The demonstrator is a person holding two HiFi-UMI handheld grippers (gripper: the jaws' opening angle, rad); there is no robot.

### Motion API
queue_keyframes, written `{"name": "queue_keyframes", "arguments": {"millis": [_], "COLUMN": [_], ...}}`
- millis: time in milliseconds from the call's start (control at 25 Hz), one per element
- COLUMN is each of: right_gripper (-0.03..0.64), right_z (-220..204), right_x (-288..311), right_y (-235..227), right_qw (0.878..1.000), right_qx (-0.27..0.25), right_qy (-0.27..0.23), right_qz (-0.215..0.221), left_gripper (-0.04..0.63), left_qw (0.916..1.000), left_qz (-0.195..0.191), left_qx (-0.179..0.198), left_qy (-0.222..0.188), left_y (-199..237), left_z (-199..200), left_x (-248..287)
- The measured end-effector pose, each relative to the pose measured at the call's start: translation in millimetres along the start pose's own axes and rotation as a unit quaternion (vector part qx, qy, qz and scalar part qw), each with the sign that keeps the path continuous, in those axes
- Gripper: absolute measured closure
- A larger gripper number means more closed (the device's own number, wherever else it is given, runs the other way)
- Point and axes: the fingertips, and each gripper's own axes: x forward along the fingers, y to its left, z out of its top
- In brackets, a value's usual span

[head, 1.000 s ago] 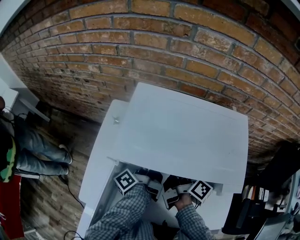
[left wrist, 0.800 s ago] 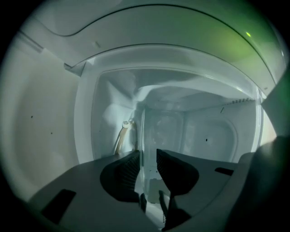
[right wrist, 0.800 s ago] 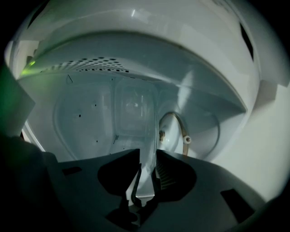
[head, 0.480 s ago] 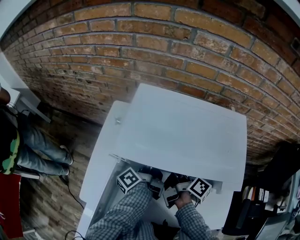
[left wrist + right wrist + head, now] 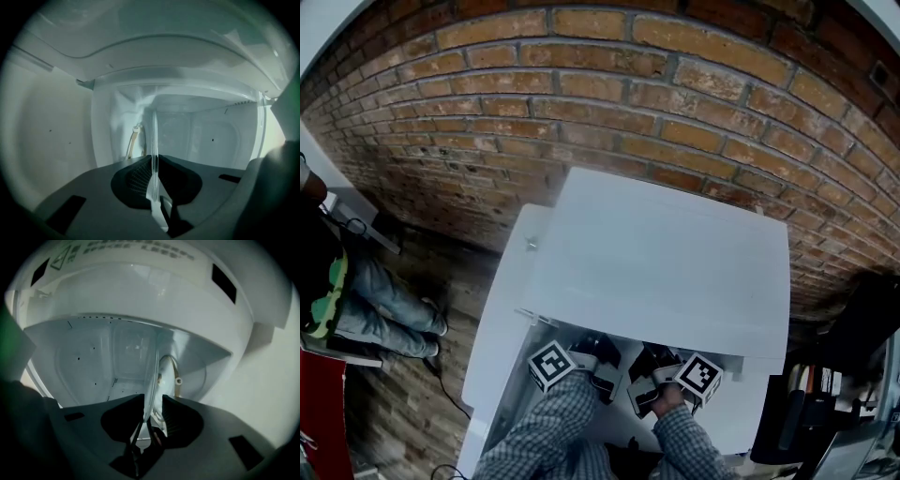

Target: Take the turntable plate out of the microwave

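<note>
- Since a second ago little has shifted. Both grippers sit at the same spot in the mouth of the microwave (image 5: 666,262), and the jaws of the left gripper (image 5: 153,185) have just been closing with a glass rim between them.
- We see the turntable plate (image 5: 153,140) edge-on, running straight between the left gripper's jaws, which are clamped on its rim. The rest of the plate reaches into the white cavity.
- On the right gripper (image 5: 152,416) the jaws are likewise pressed onto the plate's rim, with the roller ring (image 5: 178,380) showing just behind the glass.
- We count one turntable plate, one microwave, one roller ring, two grippers, two marker cubes (image 5: 551,364) and two checked sleeves (image 5: 544,427).
- Both forearms reach forward side by side from the bottom of the head view. The grippers point nearly level under the microwave's top, and a hand (image 5: 670,398) wraps the right gripper.
</note>
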Motion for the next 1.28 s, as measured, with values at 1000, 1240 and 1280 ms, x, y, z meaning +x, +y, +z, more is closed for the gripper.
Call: {"name": "queue_keyframes", "arguments": {"millis": [1000, 1240, 1280], "right_gripper": [0.57, 0.574, 0.574], "right_z": [20, 19, 19], "right_x": [-14, -21, -23], "right_y": [-10, -9, -9], "right_qw": [0.997, 0.994, 0.993], "right_qx": [0.035, 0.067, 0.07], "right_qy": [-0.052, -0.051, -0.051], "right_qz": [0.047, 0.075, 0.079], "left_gripper": [0.545, 0.545, 0.545], "left_qw": [0.9956, 0.9951, 0.9947], "left_qz": [-0.08, -0.083, -0.086], "left_qx": [-0.013, 0.004, 0.006], "left_qy": [0.046, 0.054, 0.057], "left_y": [-19, -18, -19], "left_z": [-26, -29, -31], "left_x": [-45, -45, -45]}}
